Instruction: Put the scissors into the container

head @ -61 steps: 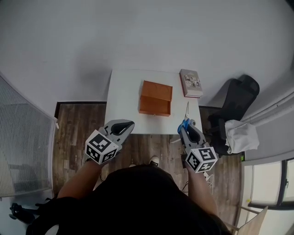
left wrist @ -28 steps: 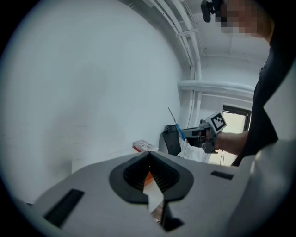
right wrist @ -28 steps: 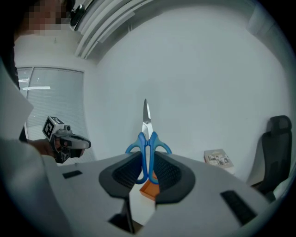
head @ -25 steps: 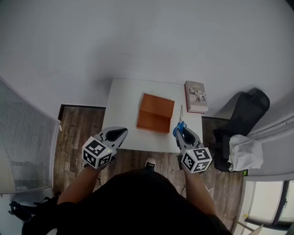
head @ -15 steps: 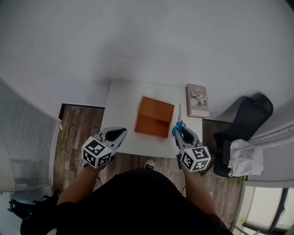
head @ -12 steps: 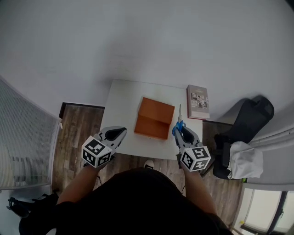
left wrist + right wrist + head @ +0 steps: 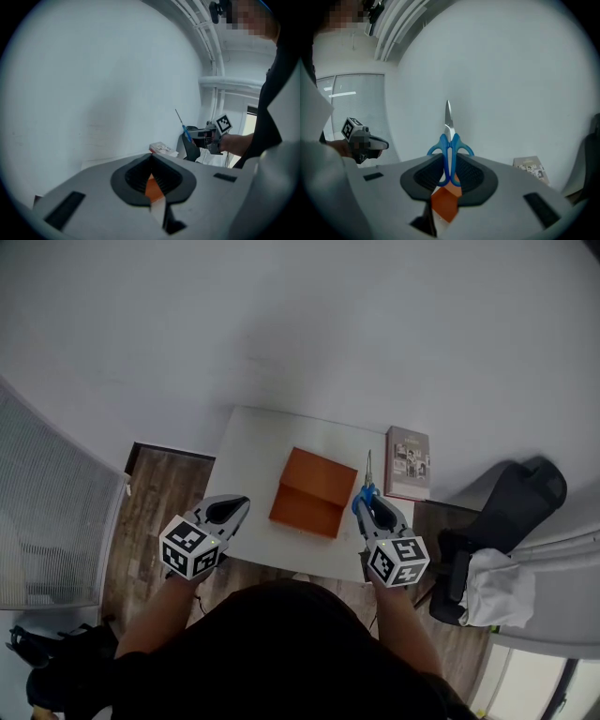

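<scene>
Blue-handled scissors [image 7: 367, 486] [image 7: 449, 145] stand blade-up in my right gripper [image 7: 368, 505] [image 7: 449, 176], which is shut on their handles. They hang just right of the open orange container [image 7: 305, 492], which rests on the white table [image 7: 253, 442]. The orange box [image 7: 443, 204] shows below the jaws in the right gripper view. My left gripper [image 7: 228, 511] [image 7: 151, 180] is shut with nothing in it, off the table's front left edge; the container [image 7: 152, 187] shows through its jaws. In the left gripper view the right gripper [image 7: 202, 137] holds the scissors [image 7: 183, 126] up.
A book [image 7: 409, 462] [image 7: 530, 169] lies at the table's right side, a little past the scissors. A black chair [image 7: 511, 510] with a white cloth [image 7: 487, 586] stands right of the table. Wood floor [image 7: 164, 493] surrounds the table; a white wall rises behind it.
The right gripper has carried the scissors left and nearer the container's right side. The left gripper has stayed shut at the table's front left.
</scene>
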`<action>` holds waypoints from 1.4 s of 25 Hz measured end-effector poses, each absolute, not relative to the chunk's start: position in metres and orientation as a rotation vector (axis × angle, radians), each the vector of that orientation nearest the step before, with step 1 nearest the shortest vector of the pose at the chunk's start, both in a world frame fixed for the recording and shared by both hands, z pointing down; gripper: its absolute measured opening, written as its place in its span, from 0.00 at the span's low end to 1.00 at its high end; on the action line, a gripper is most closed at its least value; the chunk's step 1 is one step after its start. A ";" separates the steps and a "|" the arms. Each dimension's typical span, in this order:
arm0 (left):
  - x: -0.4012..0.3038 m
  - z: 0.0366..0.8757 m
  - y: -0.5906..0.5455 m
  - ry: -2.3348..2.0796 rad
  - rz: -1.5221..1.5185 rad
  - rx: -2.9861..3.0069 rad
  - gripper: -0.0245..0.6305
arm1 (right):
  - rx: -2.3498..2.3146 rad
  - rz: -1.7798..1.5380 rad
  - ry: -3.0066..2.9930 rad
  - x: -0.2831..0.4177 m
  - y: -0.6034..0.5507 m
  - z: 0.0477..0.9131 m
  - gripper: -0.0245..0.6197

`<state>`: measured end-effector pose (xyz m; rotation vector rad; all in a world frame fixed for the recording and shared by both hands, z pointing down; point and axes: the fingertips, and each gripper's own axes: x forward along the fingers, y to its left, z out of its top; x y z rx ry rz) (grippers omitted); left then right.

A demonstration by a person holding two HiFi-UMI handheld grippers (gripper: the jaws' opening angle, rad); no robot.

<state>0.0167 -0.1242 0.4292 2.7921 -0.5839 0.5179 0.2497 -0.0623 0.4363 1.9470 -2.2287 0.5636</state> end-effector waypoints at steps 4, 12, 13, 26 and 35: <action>0.023 0.431 -0.129 -0.631 0.527 2.778 0.05 | 1.914 0.579 -2.253 0.259 -0.068 0.441 0.17; 0.033 0.436 -0.127 -0.684 0.551 2.755 0.05 | 1.865 0.597 -2.288 0.276 -0.076 0.452 0.17; 0.032 0.437 -0.126 -0.688 0.554 2.752 0.05 | 1.864 0.603 -2.290 0.276 -0.076 0.453 0.17; 0.026 0.460 -0.132 -0.672 0.540 2.703 0.05 | 1.815 0.674 -2.250 0.267 -0.082 0.479 0.17; 0.019 0.480 -0.149 -0.675 0.535 2.661 0.05 | 1.761 0.746 -2.187 0.263 -0.092 0.514 0.17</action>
